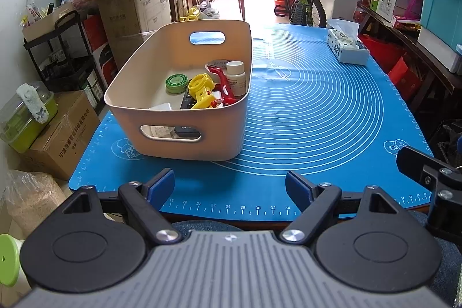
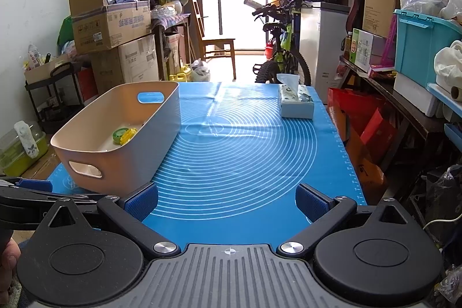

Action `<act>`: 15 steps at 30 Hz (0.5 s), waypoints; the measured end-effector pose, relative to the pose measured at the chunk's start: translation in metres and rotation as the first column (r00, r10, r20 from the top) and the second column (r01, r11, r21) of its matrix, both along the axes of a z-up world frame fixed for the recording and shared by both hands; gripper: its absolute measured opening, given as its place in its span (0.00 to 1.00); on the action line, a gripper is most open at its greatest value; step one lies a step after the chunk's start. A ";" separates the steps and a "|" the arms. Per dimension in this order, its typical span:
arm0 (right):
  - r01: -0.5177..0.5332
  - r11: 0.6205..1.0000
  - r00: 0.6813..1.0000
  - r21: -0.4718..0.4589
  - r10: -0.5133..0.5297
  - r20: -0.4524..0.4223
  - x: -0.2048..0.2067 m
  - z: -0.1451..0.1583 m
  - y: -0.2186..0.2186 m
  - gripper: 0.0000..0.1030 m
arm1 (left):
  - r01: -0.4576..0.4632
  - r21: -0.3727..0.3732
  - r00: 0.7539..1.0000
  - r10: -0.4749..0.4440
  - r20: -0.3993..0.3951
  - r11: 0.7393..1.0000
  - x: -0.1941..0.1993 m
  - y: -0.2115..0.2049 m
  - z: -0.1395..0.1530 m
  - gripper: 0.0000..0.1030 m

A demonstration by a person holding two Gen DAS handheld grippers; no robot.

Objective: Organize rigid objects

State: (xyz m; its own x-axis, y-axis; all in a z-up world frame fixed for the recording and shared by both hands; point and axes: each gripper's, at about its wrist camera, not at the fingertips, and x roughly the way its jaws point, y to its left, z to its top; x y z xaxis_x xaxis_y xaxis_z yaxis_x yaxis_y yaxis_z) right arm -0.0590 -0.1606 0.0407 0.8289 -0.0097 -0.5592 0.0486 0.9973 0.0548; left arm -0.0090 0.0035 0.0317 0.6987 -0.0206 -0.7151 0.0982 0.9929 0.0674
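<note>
Rigid household objects fill a beige plastic basket with cut-out handles (image 1: pixel 184 117) on the left half of a blue silicone baking mat printed with white rings (image 1: pixel 317 111). Seen from the left wrist, the basket holds a round green tin (image 1: pixel 176 82), a yellow plastic toy part (image 1: pixel 202 90), a red-handled peeler (image 1: pixel 223 85), a white pill bottle (image 1: pixel 236 77) and a black remote control (image 1: pixel 188 103). A floral tissue box (image 1: pixel 348 46) sits at the mat's far right corner. The left gripper (image 1: pixel 230 186) hangs released and empty above the mat's near edge, its blue pads spread wide.

From the right wrist, the basket (image 2: pixel 161 134) lies ahead to the left, the green tin (image 2: pixel 121 134) just visible inside, the tissue box (image 2: pixel 297 103) well apart at the far right. The right gripper (image 2: pixel 226 202) is likewise spread and empty over the mat (image 2: pixel 245 152).
</note>
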 end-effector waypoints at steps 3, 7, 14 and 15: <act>0.001 1.000 1.000 0.000 -0.001 0.000 0.000 0.000 0.000 0.97 | 0.001 0.001 1.000 -0.001 0.000 1.000 0.000 -0.001 -0.001 0.81; 0.000 1.000 1.000 0.000 0.000 0.000 0.000 0.000 -0.001 0.97 | 0.001 0.000 1.000 -0.001 0.000 1.000 0.000 -0.001 -0.001 0.81; 0.000 1.000 1.000 0.002 0.000 0.000 0.000 0.000 -0.001 0.97 | 0.004 0.002 1.000 -0.004 -0.002 1.000 0.001 -0.002 -0.001 0.81; 0.002 1.000 1.000 0.003 -0.002 -0.001 0.000 0.000 -0.001 0.97 | 0.004 0.002 1.000 -0.004 -0.002 1.000 0.001 -0.002 -0.001 0.81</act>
State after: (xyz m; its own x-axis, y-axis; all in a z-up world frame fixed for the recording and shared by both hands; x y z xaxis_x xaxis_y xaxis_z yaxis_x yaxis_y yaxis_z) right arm -0.0594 -0.1612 0.0403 0.8285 -0.0098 -0.5599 0.0509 0.9970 0.0578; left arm -0.0085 0.0011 0.0308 0.6974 -0.0216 -0.7164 0.1021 0.9924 0.0694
